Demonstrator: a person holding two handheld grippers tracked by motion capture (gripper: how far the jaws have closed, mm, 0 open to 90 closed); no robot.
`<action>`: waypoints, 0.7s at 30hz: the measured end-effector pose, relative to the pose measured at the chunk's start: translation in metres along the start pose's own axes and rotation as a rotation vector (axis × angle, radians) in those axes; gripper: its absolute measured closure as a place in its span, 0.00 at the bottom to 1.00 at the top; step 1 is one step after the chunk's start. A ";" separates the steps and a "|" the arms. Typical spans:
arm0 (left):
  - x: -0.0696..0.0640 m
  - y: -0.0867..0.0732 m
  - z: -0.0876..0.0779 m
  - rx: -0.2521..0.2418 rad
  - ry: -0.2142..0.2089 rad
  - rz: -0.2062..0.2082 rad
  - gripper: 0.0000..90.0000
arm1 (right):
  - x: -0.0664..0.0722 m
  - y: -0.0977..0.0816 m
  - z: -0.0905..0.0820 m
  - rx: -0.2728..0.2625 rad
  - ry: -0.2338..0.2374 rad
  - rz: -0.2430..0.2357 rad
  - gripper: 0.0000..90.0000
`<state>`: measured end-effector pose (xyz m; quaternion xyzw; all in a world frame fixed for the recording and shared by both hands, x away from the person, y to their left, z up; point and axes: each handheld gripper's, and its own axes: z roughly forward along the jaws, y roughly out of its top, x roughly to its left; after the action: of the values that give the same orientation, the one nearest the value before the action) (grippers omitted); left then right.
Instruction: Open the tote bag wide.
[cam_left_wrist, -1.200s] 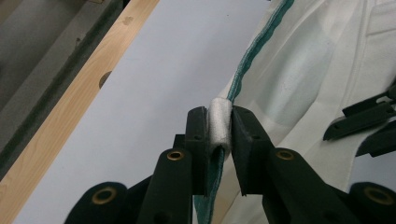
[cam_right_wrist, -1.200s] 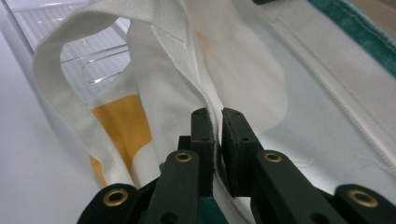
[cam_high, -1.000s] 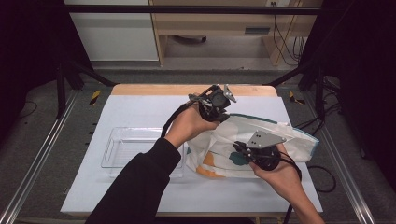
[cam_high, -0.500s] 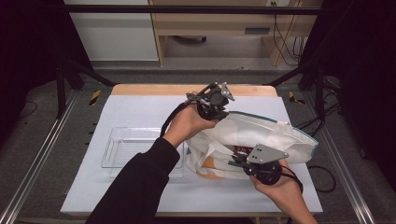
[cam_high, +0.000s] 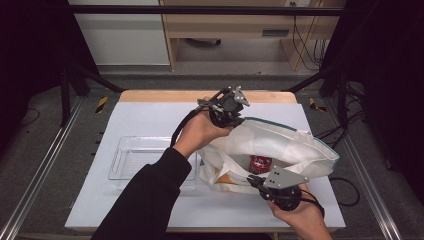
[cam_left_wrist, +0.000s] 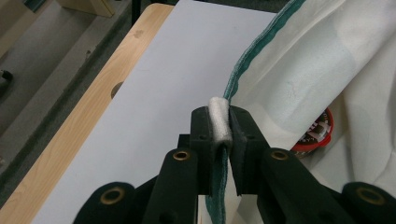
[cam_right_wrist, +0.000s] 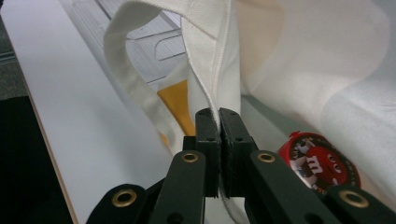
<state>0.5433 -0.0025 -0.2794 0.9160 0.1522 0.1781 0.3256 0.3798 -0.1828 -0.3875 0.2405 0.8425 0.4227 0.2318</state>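
A white cloth bag (cam_high: 280, 142) with teal edging lies open on the right half of the table. My left gripper (cam_high: 234, 119) is shut on its far rim (cam_left_wrist: 219, 122) and holds it up. On the near rim (cam_right_wrist: 211, 70), my right gripper (cam_high: 254, 181) is shut and draws the cloth toward the table's front edge. Inside the open mouth sits a red round tin (cam_high: 260, 163), which also appears past the left jaws (cam_left_wrist: 318, 133) and beside the right jaws (cam_right_wrist: 322, 161). A cloth handle (cam_right_wrist: 122, 70) loops left of the right gripper.
A clear plastic tray (cam_high: 135, 157) stands left of the bag, partly under the left forearm (cam_high: 150, 195). The white table top (cam_high: 150, 120) has a wooden strip along its far edge. Cables trail off the table's right side.
My right gripper has moved toward the front edge with the near rim, spreading the bag's mouth wider. The red tin inside has come into sight. The left gripper has stayed put.
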 end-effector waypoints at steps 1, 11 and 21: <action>0.000 0.000 0.000 -0.001 0.002 0.002 0.90 | 0.002 -0.001 0.000 0.001 0.003 -0.001 0.97; 0.003 -0.003 0.001 -0.018 0.017 -0.009 0.90 | 0.014 -0.014 0.000 -0.007 0.019 0.009 0.97; 0.013 -0.011 0.009 -0.040 0.054 -0.069 0.90 | 0.029 -0.030 0.007 0.010 0.051 0.021 0.97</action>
<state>0.5570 0.0056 -0.2905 0.8984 0.1889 0.1946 0.3455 0.3548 -0.1773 -0.4216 0.2399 0.8475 0.4270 0.2047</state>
